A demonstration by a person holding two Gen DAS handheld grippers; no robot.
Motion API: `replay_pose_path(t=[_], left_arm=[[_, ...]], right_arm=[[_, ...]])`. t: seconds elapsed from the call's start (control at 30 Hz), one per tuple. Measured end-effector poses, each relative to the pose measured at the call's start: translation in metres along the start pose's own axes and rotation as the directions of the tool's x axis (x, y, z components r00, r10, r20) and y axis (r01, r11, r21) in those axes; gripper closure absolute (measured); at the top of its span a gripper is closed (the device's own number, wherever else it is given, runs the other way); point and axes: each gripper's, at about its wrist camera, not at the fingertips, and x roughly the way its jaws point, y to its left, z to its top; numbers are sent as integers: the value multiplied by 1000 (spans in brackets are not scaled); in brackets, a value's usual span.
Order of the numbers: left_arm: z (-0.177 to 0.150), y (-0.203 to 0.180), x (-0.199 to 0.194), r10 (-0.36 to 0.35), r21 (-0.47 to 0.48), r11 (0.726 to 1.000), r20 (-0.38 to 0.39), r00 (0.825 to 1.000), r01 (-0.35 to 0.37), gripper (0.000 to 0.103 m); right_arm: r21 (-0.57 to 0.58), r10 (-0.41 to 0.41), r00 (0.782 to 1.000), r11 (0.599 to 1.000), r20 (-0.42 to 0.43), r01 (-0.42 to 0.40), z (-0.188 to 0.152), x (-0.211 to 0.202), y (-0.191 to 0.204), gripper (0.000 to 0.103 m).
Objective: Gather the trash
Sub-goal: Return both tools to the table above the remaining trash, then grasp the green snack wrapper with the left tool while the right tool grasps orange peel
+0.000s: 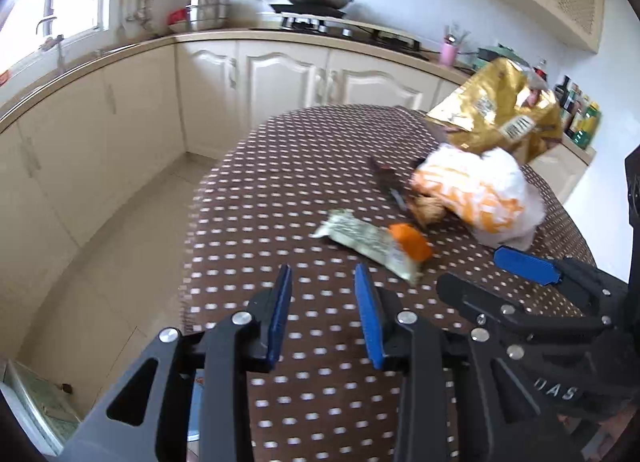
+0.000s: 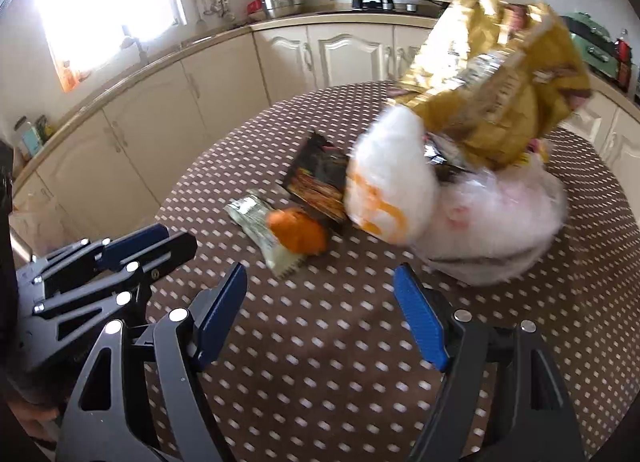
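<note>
Fingers (image 1: 362, 294) apart; silver wrapper (image 1: 360, 240) lies just beyond them.

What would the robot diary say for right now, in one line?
step: reaching for trash | left gripper: open, empty | right gripper: open, empty | nearest: silver wrapper on table

Glossy gold foil bag (image 2: 496, 74), crinkled.

A round desk (image 2: 320, 342) under a brown cloth with white dots carries a silver foil wrapper (image 2: 260, 222), an orange crumpled scrap (image 2: 298, 234) on it, a dark printed packet (image 2: 318, 178), a white-and-orange plastic bag (image 2: 384, 182), and a gold foil bag (image 2: 492, 78).
</note>
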Motion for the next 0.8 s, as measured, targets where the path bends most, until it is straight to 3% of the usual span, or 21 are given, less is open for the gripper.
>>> replay_pose_path(t=[0.2,0.27,0.43,0.8], left_arm=[[0,29,-7,16,-53,999,20,1000,-15,60],[-3,31,-9,22,-56,998,23,999,-20,57],[-4,35,-6,9,-54,999,20,1000,-8,55],[5,7,14,-34,-45,998,-15,999,33,44]], right_arm=[[9,-5,1000,1000,-29,5,16,27,9,36],[43,11,999,999,-44,-9,19,38,7,49],[96,34,998,995,-45,-29,25,43,-2,66],[56,-2,1000,998,-16,3,9,17,-19,73]])
